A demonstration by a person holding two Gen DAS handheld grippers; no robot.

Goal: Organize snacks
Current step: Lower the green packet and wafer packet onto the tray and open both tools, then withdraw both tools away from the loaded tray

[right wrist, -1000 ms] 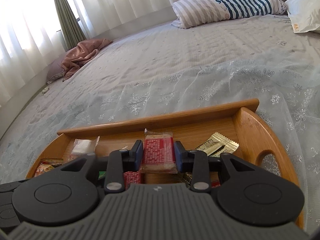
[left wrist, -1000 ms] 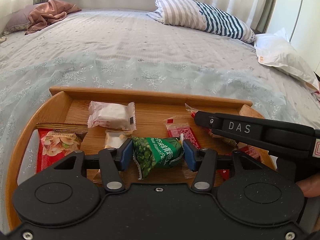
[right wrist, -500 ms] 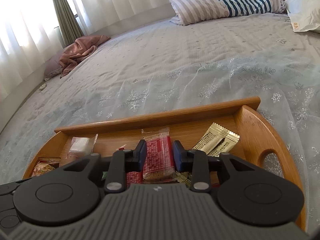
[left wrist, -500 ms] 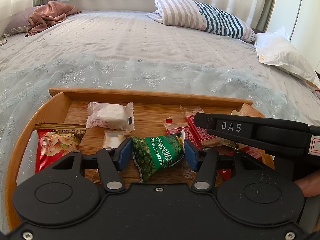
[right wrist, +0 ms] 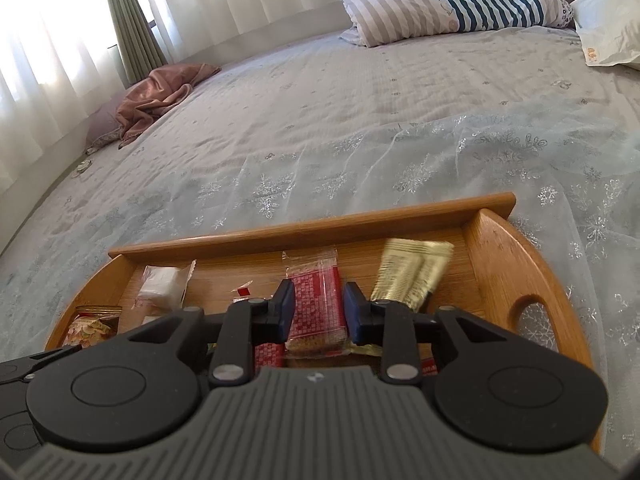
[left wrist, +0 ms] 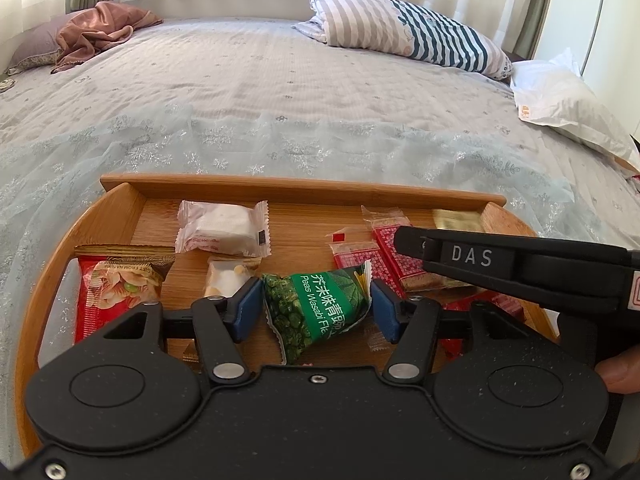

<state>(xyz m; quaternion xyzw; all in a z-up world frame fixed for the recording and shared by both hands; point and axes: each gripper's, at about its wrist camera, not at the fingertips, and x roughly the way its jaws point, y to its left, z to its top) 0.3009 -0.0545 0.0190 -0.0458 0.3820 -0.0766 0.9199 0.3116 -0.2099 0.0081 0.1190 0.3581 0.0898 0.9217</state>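
Observation:
A wooden tray [left wrist: 120, 204] on the bed holds several snack packets. My left gripper [left wrist: 316, 312] is open around a green wasabi pea packet [left wrist: 320, 308], which lies on the tray between the blue pads without being squeezed. My right gripper [right wrist: 319, 310] is shut on a red patterned cracker packet [right wrist: 318, 308] and holds it low over the tray [right wrist: 504, 264]. The right gripper also shows in the left wrist view [left wrist: 404, 240] over the tray's right side, with the red cracker packet [left wrist: 396, 264] in it.
On the tray lie a white wrapped cake [left wrist: 224, 228], a red pistachio packet [left wrist: 116, 280], a small clear nut packet [left wrist: 226, 278], another red cracker packet [left wrist: 360, 256] and gold sachets [right wrist: 408, 272]. A striped pillow [left wrist: 408, 32], a white pillow [left wrist: 568, 104] and a pink cloth [left wrist: 96, 30] lie farther on the bed.
My left gripper has opened a little wider around the green packet, which has settled on the tray. My right gripper has carried the red cracker packet slightly left and lower over the tray.

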